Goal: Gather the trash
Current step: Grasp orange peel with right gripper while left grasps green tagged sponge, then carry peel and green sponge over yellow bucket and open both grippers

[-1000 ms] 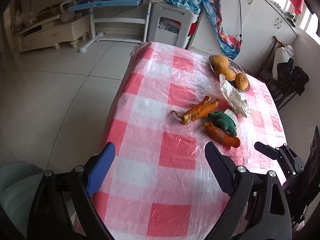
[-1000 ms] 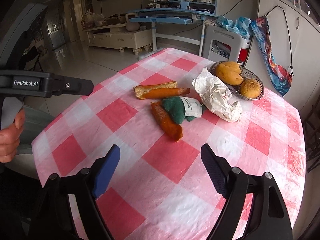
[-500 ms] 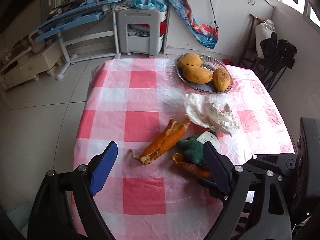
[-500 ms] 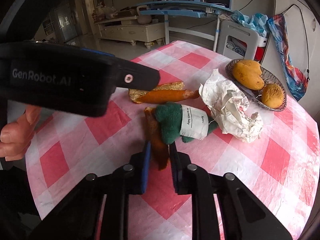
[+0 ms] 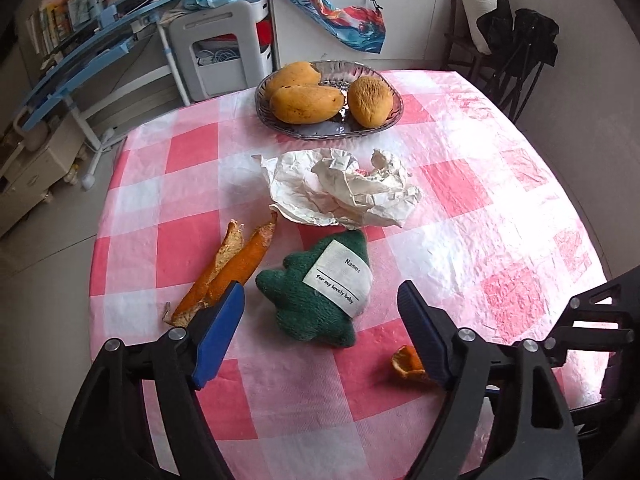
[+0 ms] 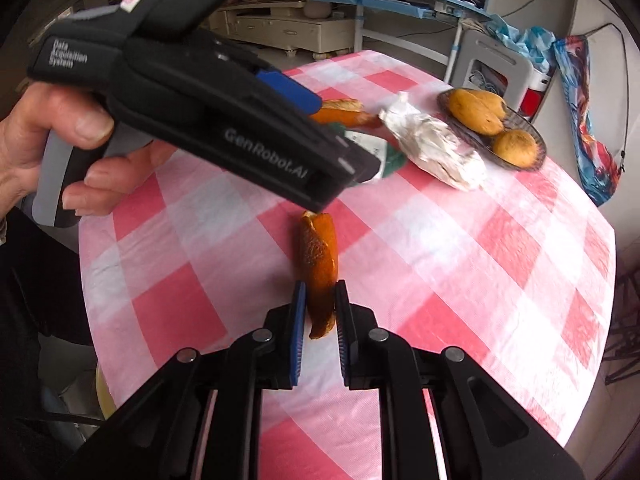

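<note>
While its jaws are closing with nothing pressed between them, the left gripper (image 5: 320,322) hangs over a green knitted toy (image 5: 316,292) on the checked surface (image 5: 480,248), with two orange peel strips (image 5: 230,268) beside its left finger and crumpled paper (image 5: 344,188) beyond. Seen from the right wrist, the right gripper (image 6: 320,300) is clamped on an orange peel (image 6: 320,264) over the surface, while a hand (image 6: 52,140) holds the left gripper's handle.
</note>
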{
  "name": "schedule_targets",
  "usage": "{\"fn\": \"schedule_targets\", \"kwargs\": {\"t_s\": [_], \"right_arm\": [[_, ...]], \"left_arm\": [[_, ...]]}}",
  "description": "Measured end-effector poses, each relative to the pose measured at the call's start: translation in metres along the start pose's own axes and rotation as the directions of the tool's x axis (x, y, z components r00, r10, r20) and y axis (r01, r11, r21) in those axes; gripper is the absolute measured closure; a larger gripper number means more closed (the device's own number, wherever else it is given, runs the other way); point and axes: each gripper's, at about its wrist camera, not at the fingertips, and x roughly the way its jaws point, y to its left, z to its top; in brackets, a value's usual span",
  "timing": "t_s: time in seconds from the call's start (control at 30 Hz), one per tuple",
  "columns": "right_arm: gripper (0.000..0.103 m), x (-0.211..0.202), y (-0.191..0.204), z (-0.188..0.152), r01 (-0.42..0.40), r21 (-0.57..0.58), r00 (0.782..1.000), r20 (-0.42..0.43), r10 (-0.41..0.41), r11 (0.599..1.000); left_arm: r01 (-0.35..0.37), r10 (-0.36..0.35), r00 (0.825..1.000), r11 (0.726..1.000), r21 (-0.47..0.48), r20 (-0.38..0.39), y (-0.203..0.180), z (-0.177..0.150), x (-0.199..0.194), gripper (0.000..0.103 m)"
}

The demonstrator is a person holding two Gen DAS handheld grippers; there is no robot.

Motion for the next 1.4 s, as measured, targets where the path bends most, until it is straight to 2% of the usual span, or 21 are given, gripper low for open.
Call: {"fn": "schedule_targets", "kwargs": {"t_s": [0.1, 0.17, 0.23, 0.47, 0.57, 0.67, 0.77, 0.9, 1.0, 1.07, 1.1, 1.13, 1.17, 1.23, 1.33, 1.4], "right_arm": [[0.086, 0.004, 0.004, 0.002, 0.012, -0.004, 1.0, 0.012, -0.011, 1.0], [0.083, 0.01, 0.007, 0.006, 0.015, -0.012, 1.0, 0.015, -0.015, 1.0], [0.082, 0.016, 0.008, 0.011, 0.021, -0.025, 1.0, 0.015, -0.02, 0.999], [0.087, 0.004, 0.005, 0.011, -0.061, 0.003, 0.998, 0.035, 0.061, 0.998], [0.087, -0.006, 0.011, 0.009, -0.115, -0.001, 0.992, 0.055, 0.115, 0.993], [0.087, -0.019, 0.026, 0.008, -0.219, -0.042, 0.972, 0.074, 0.222, 0.975], [0.087, -0.028, 0.055, 0.003, -0.312, -0.12, 0.946, 0.046, 0.32, 0.942], [0.087, -0.029, 0.1, -0.011, -0.433, -0.231, 0.9, -0.053, 0.433, 0.871], [0.087, -0.027, 0.131, -0.023, -0.494, -0.282, 0.869, -0.135, 0.476, 0.823], [0.086, -0.025, 0.145, -0.03, -0.516, -0.29, 0.856, -0.179, 0.484, 0.806], [0.077, -0.025, 0.151, -0.035, -0.506, -0.298, 0.863, -0.188, 0.47, 0.81], [0.064, -0.027, 0.154, -0.037, -0.498, -0.298, 0.867, -0.188, 0.461, 0.814], [0.06, -0.031, 0.155, -0.039, -0.494, -0.294, 0.87, -0.18, 0.46, 0.818], [0.058, -0.041, 0.151, -0.04, -0.476, -0.283, 0.88, -0.148, 0.452, 0.833], [0.049, -0.055, 0.134, -0.043, -0.403, -0.224, 0.914, -0.066, 0.399, 0.887], [0.043, -0.06, 0.117, -0.044, -0.328, -0.166, 0.944, -0.011, 0.331, 0.93]], "left_arm": [[-0.045, 0.045, 0.999, 0.999, -0.003, -0.029, -0.001, -0.002, 0.011, 0.036], [-0.03, 0.029, 0.998, 0.999, -0.013, -0.058, 0.001, -0.006, 0.017, 0.058], [0.009, -0.011, 0.998, 0.999, -0.036, -0.055, 0.002, -0.008, 0.013, 0.065], [0.105, -0.107, 0.994, 0.989, -0.108, -0.011, 0.018, -0.028, -0.019, 0.068], [0.12, -0.119, 0.993, 0.983, -0.137, 0.016, 0.027, -0.046, -0.042, 0.068], [0.126, -0.119, 0.991, 0.978, -0.166, 0.053, 0.035, -0.065, -0.066, 0.068], [0.104, -0.096, 0.994, 0.972, -0.211, 0.047, 0.045, -0.092, -0.081, 0.068], [0.045, -0.038, 0.999, 0.969, -0.242, 0.036, 0.056, -0.135, -0.109, 0.068], [0.032, -0.025, 0.999, 0.963, -0.269, 0.028, 0.061, -0.162, -0.124, 0.068], [0.031, -0.028, 0.999, 0.957, -0.287, 0.016, 0.058, -0.181, -0.132, 0.068], [0.029, -0.028, 1.0, 0.957, -0.289, 0.009, 0.056, -0.188, -0.135, 0.068], [0.025, -0.026, 1.0, 0.957, -0.289, 0.0, 0.052, -0.196, -0.138, 0.068], [0.024, -0.028, 1.0, 0.957, -0.288, -0.01, 0.046, -0.204, -0.14, 0.068], [0.024, -0.033, 0.999, 0.958, -0.284, -0.026, 0.033, -0.215, -0.143, 0.068], [0.005, -0.025, 0.997, 0.968, -0.251, -0.073, 0.008, -0.233, -0.143, 0.068], [-0.011, -0.014, 0.993, 0.979, -0.206, -0.116, -0.01, -0.244, -0.14, 0.067]]}}
